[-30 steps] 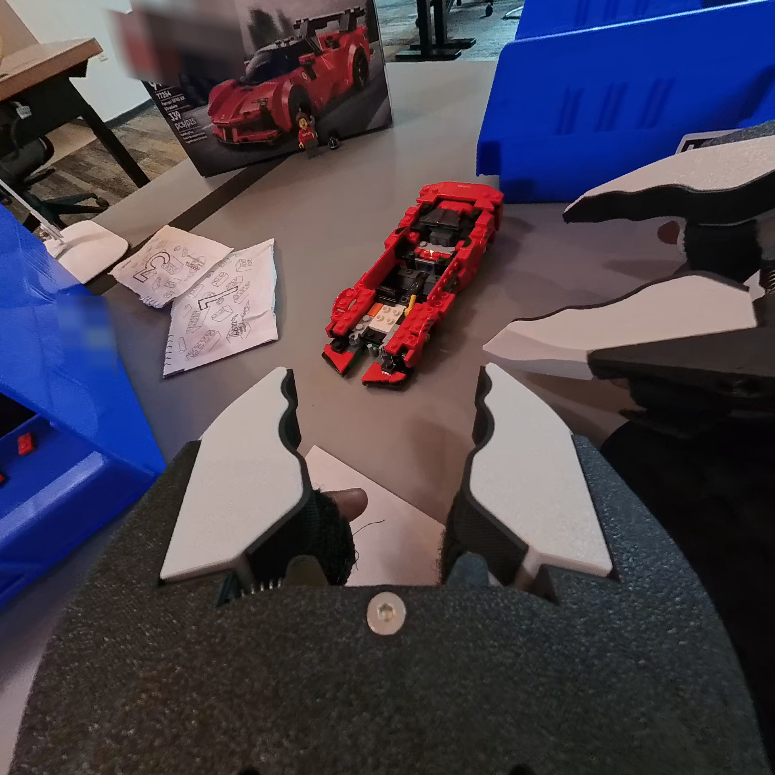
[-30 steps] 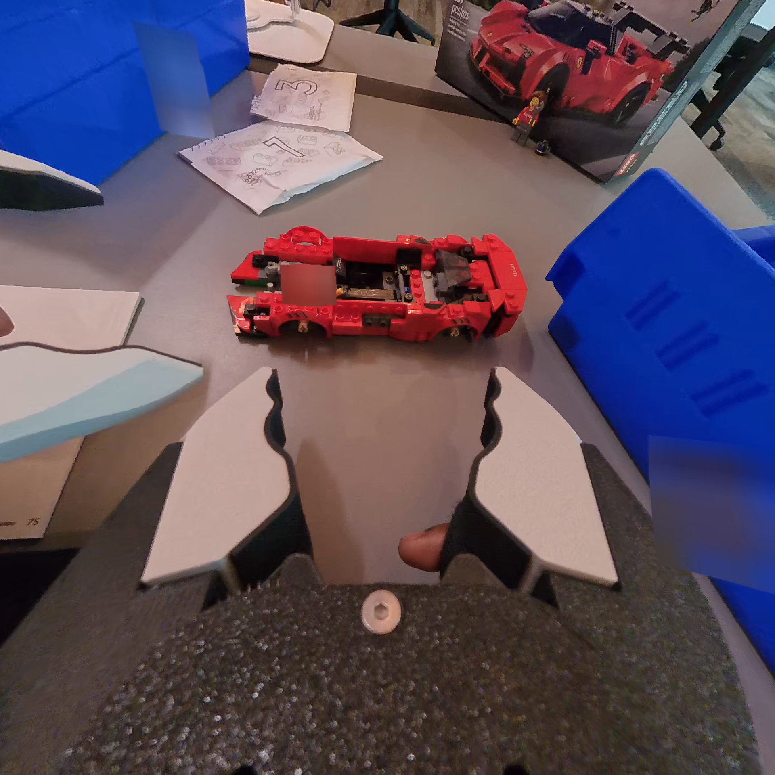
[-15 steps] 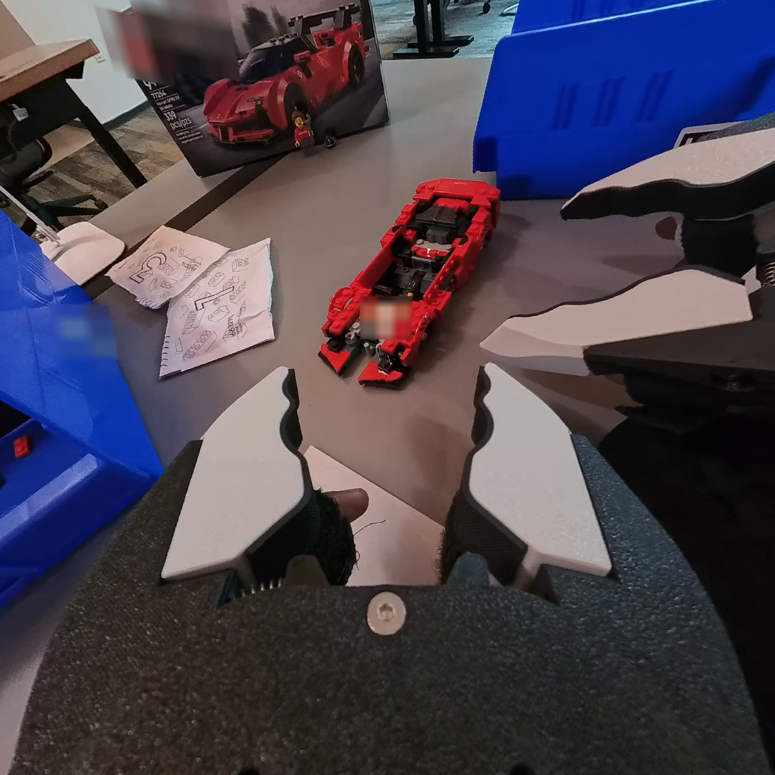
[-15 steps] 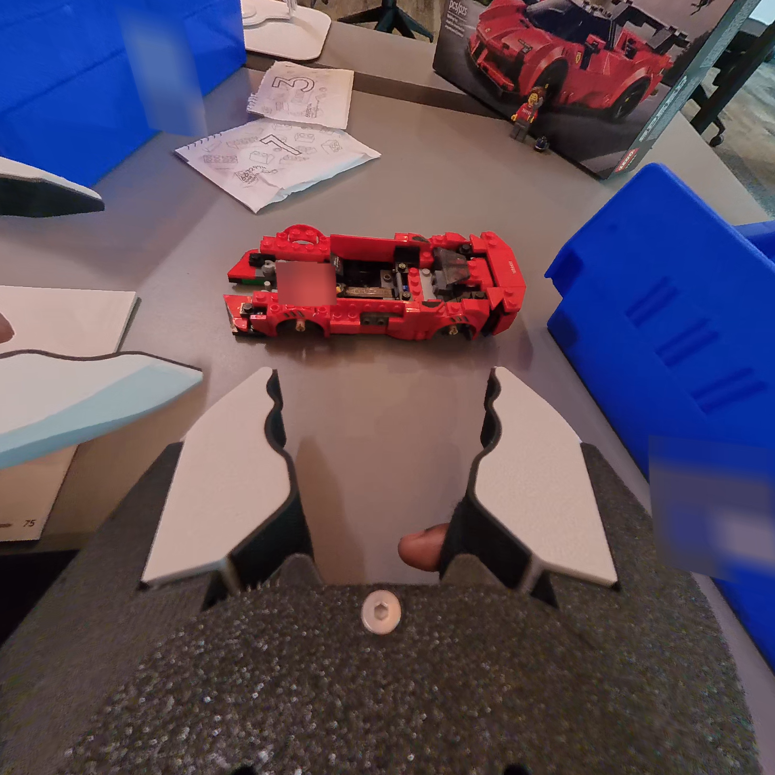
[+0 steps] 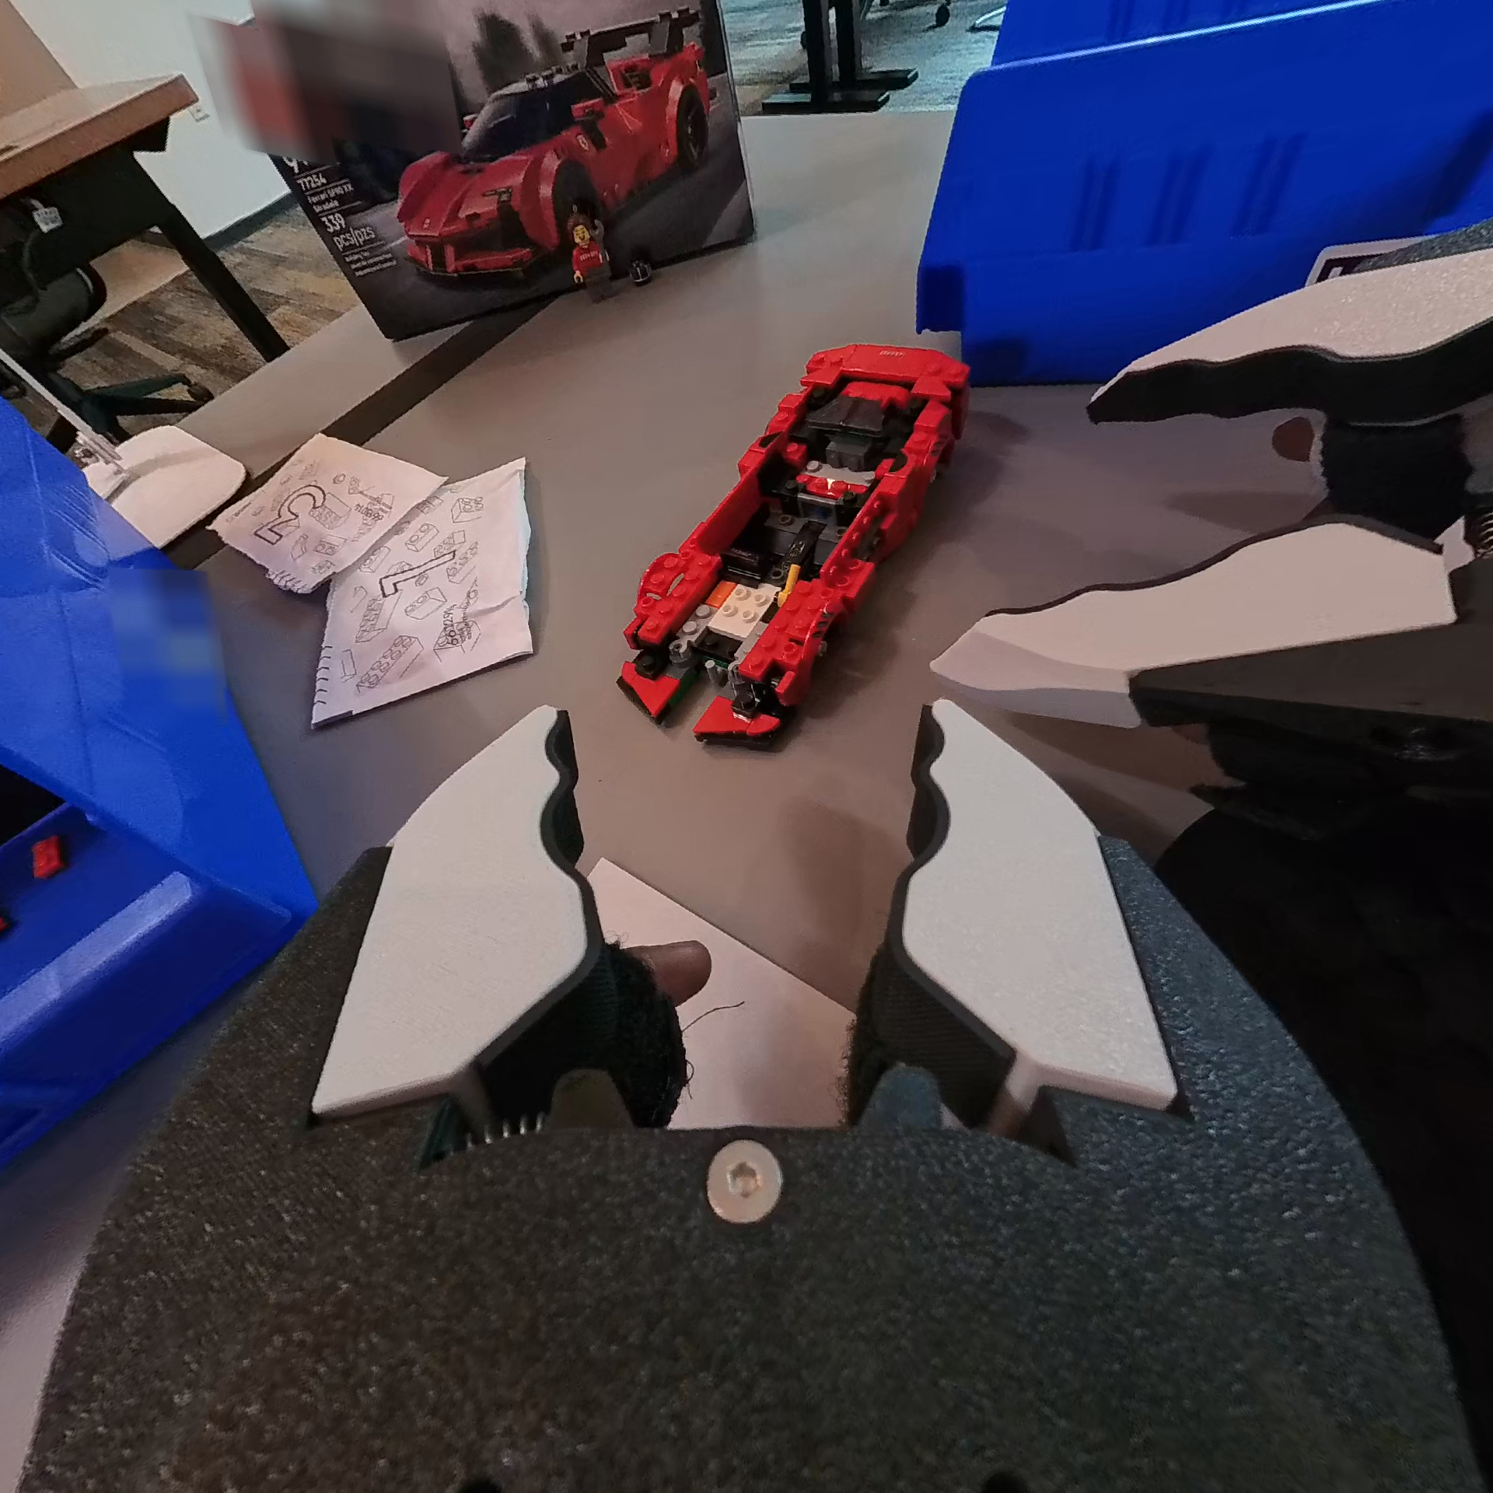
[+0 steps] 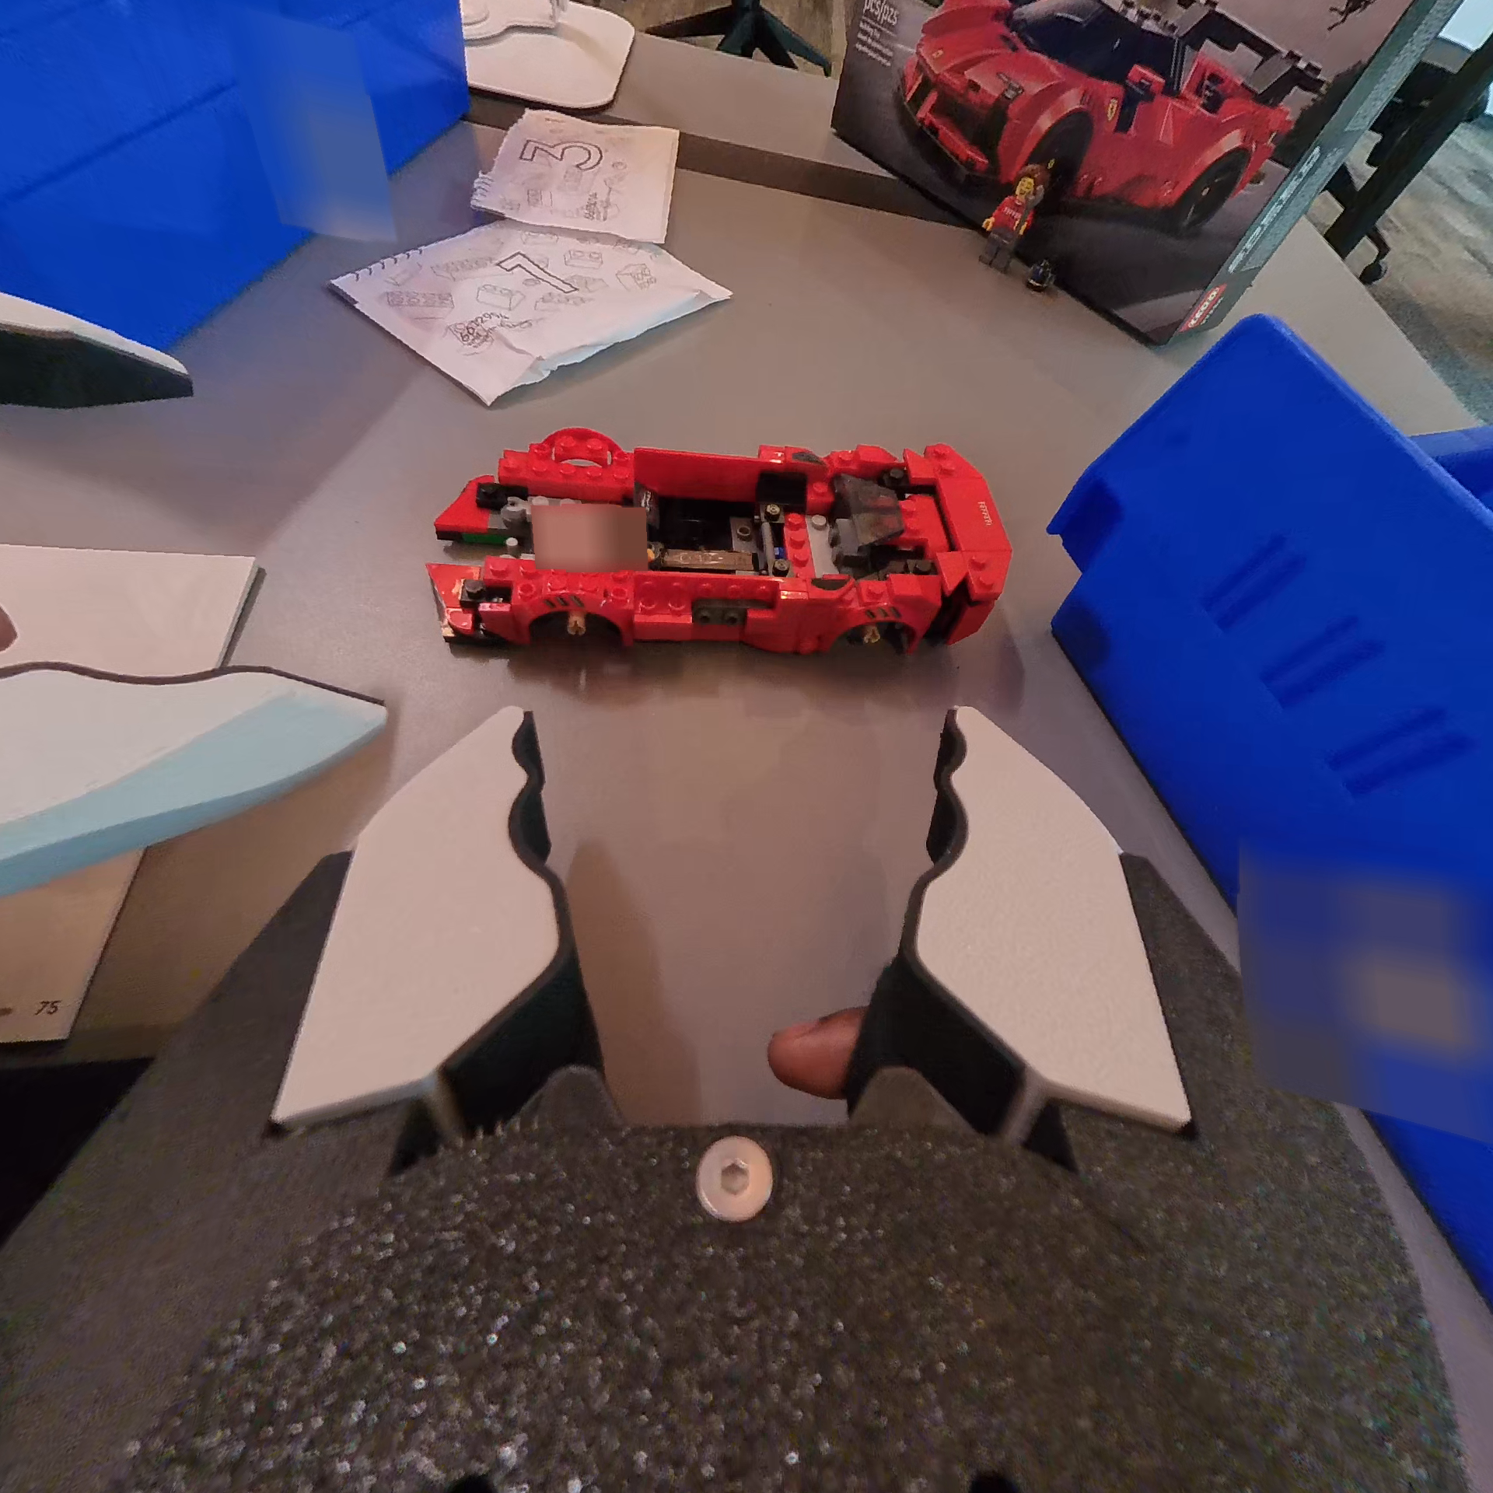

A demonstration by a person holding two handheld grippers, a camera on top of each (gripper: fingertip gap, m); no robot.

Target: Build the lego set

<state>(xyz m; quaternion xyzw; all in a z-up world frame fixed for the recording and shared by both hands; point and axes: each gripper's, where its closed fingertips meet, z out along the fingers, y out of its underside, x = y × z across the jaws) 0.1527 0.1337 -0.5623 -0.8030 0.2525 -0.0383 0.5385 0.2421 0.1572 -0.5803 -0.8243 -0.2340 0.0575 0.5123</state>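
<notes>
Red lego car (image 6: 711, 549) body is mostly built – no wheels or roof yet; left gripper (image 5: 743, 775) and right gripper (image 6: 739, 775) both gape wide, holding nothing.

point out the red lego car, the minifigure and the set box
red lego car (image 6: 719, 549), right wrist view, middle of its open chassis
minifigure (image 5: 588, 257), left wrist view, its red torso
set box (image 5: 565, 145), left wrist view, printed front face

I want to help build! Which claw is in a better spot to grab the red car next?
Probably the right claw. It is open, and the red car lies broadside just past its tips, apart. The left claw, also open, faces only the car's pointed end.
</notes>
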